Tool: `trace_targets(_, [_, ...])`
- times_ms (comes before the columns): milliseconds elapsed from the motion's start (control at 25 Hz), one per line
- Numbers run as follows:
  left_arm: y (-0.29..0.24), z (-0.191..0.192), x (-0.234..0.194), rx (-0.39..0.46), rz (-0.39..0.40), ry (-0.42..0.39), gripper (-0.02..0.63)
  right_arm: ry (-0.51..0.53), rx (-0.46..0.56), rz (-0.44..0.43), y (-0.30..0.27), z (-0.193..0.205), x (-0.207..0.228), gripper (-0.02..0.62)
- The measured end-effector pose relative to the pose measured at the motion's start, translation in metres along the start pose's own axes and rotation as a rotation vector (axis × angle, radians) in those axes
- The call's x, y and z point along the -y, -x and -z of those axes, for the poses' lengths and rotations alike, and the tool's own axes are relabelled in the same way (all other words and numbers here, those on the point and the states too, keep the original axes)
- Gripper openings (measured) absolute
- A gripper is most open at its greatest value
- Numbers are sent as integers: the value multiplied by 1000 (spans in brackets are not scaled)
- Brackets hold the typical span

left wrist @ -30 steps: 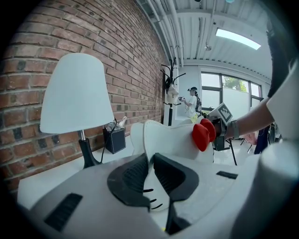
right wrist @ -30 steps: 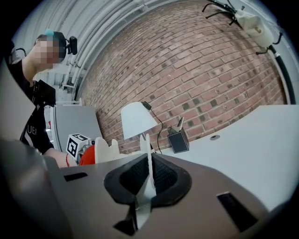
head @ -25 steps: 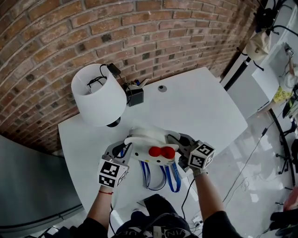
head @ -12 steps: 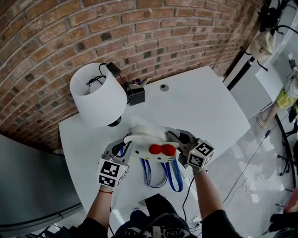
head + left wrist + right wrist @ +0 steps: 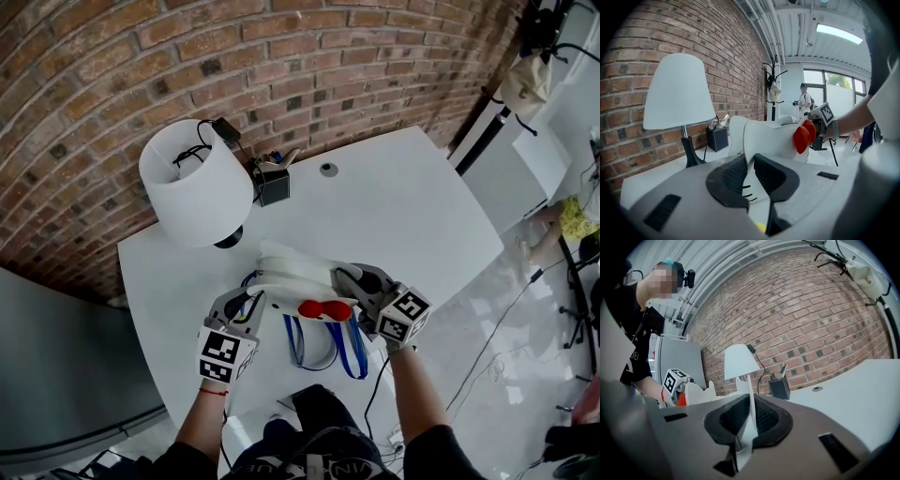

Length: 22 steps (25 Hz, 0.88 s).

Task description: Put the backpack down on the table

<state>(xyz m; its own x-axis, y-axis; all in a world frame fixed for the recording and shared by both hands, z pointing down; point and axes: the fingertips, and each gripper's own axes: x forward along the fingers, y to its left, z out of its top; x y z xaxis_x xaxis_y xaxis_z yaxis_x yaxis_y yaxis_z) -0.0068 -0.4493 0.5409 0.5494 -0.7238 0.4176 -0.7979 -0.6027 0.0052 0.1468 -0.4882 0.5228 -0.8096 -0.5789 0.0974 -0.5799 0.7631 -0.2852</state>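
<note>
Our forearms reach forward side by side over the bench [image 5: 403,216], with the backpack [image 5: 295,270] ahead of our hands near its front edge. The left gripper [image 5: 247,302] pinches one white flap in its fingers; the right gripper [image 5: 343,279], its fingers just eased open a little, presses the other flap. Whether the backpack's base touches the bench is hidden from us.

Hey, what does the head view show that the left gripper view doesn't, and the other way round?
Only the head view: the blue webbing straps, and the small round grommet in the white table. Only the left gripper view: the left hand-held gripper pinching a white flap, a black coat stand, a distant person by windows. Both: the white plush backpack with red bow, the white cone-shaped lamp, the small black box, the brick wall.
</note>
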Motion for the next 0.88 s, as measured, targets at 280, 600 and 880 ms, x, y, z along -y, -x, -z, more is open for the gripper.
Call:
trace_targets(280, [6, 9, 7, -20, 5, -10, 41, -6, 17, 9, 7, 3, -9, 29])
trace_targets(600, [12, 15, 7, -21, 6, 5, 54, -34, 21, 35, 11, 5, -13, 46])
trace_targets(880, [17, 20, 1, -34, -25, 16, 90, -99, 39, 82, 20, 4, -6, 107])
